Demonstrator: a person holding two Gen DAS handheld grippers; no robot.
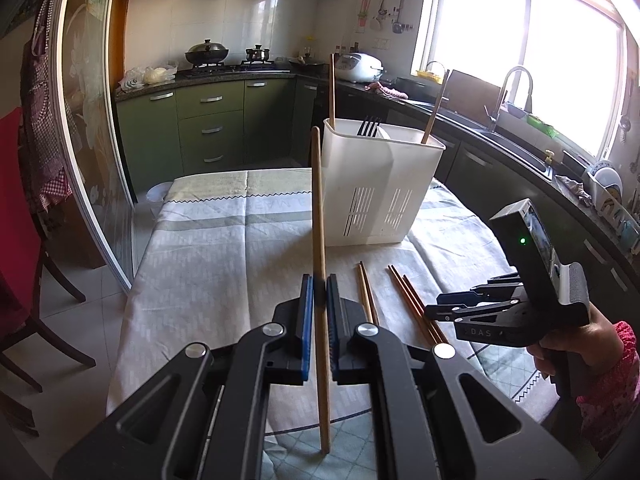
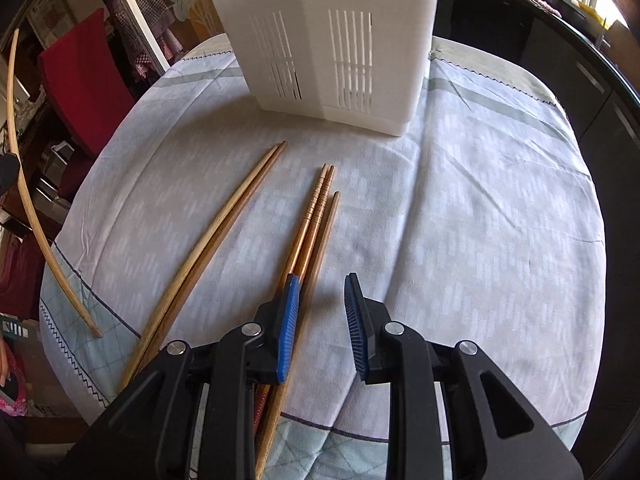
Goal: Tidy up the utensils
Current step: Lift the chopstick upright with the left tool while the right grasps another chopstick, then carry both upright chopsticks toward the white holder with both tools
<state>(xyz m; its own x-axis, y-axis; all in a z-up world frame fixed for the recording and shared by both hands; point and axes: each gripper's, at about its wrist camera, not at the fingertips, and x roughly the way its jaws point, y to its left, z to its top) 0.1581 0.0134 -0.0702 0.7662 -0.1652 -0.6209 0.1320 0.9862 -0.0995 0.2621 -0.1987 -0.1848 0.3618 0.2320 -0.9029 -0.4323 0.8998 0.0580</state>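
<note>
My left gripper (image 1: 320, 292) is shut on a long wooden chopstick (image 1: 318, 208) and holds it upright above the table, just left of the white slotted utensil holder (image 1: 380, 184). The holder holds a black fork (image 1: 370, 126) and two upright chopsticks (image 1: 331, 88). My right gripper (image 2: 322, 320) is open, low over the cloth, beside several brown chopsticks (image 2: 316, 216) lying on the table; its left finger sits over them. A second pair of chopsticks (image 2: 224, 220) lies to the left. The held chopstick (image 2: 28, 200) shows at far left in the right wrist view.
The table is covered with a pale patterned cloth (image 1: 224, 240). A red chair (image 1: 16, 208) stands at the left. Green kitchen cabinets (image 1: 212, 120), a stove with pots and a sink counter (image 1: 500, 132) lie behind and to the right.
</note>
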